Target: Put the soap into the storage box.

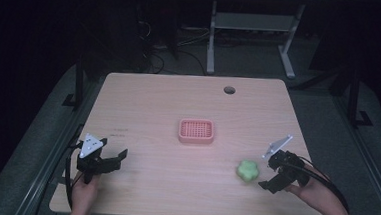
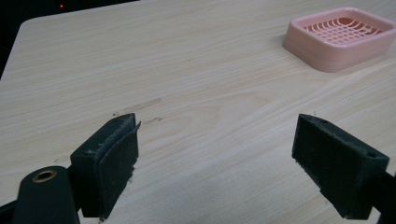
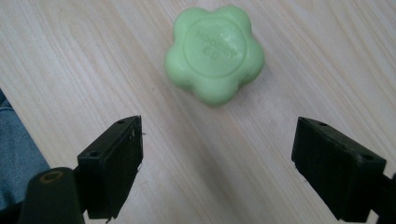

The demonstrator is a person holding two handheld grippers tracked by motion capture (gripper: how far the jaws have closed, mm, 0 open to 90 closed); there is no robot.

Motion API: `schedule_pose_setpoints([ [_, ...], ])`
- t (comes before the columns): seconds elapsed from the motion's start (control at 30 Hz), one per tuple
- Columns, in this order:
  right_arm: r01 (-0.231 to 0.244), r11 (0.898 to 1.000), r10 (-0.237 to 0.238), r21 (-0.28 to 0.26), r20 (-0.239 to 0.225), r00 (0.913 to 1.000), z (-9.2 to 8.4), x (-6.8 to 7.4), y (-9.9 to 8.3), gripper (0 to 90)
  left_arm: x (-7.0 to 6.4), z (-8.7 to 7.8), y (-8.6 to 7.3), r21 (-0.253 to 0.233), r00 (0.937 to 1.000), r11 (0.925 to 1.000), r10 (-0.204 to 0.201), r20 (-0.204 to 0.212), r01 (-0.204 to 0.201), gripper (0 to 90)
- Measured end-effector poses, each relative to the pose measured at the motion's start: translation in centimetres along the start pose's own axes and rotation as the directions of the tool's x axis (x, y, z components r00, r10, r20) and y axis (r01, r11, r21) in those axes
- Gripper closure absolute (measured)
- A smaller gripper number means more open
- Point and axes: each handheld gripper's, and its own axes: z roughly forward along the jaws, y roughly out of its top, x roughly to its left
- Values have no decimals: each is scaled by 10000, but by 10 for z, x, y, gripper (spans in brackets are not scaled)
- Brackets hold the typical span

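Wood-grain laminate covers the table (image 1: 173, 186), a pale rectangular top with rounded corners and a round cable hole (image 1: 229, 90) near its far edge. Take the pink tray (image 1: 196, 131) as your landmark: it is a shallow rectangular plastic dish with rounded corners and a slotted grid floor, lying flat near the middle of the table.

Your left hand-held gripper (image 1: 106, 159) hovers well to the near left of the pink tray, with a grey three-cornered plate on top. Its jaws stand wide apart and hold nothing. In the left gripper view, the left hand-held gripper (image 2: 215, 158) shows two blocky black jaws faced with matte, slightly frayed pads, bare wood grain between them, and the pink tray (image 2: 338, 39) lies beyond at the upper right.

Your right hand-held gripper (image 1: 272, 173) sits to the near right of the pink tray; its jaws are also spread and empty. The green flower-shaped piece (image 1: 248, 170) lies flat on the table, near right of the pink tray and just beside that gripper's tips, not touching them. In the right gripper view, the right hand-held gripper (image 3: 217, 158) points at the green flower-shaped piece (image 3: 215, 52), which is smooth, five-lobed and soap-like, with a round raised centre bearing embossed lettering too faint to read.
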Motion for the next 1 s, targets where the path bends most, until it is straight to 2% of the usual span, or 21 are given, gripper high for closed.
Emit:
schedule_pose_setpoints([
  [0.13,119,9999,-119,94,-14,9999,4,-2,9,162,0,0,-1,-22,10000,10000,-47,-1,47,143],
  [0.2,397,9990,-397,221,-8,9992,6,-2,15,162,0,0,-1,-4,10000,10000,-29,3,29,143],
  [0.43,668,9975,-668,218,-31,9978,9,-3,25,162,0,1,0,31,10000,10000,-19,22,19,143],
  [0.53,919,9951,-917,374,-47,9958,12,-4,32,162,0,0,-1,23,10000,10000,-85,34,85,143],
  [0.7,1070,9930,-1055,506,-317,9939,20,-6,39,162,0,-1,0,66,9999,9999,-100,34,100,143],
  [0.83,1235,9896,-1210,742,-370,9920,27,-7,43,161,0,0,-1,32,9999,9999,-106,36,106,143],
  [1.0,1228,9880,-1190,935,-454,9919,32,-9,45,162,-1,0,0,59,9999,9999,-102,65,102,143],
])
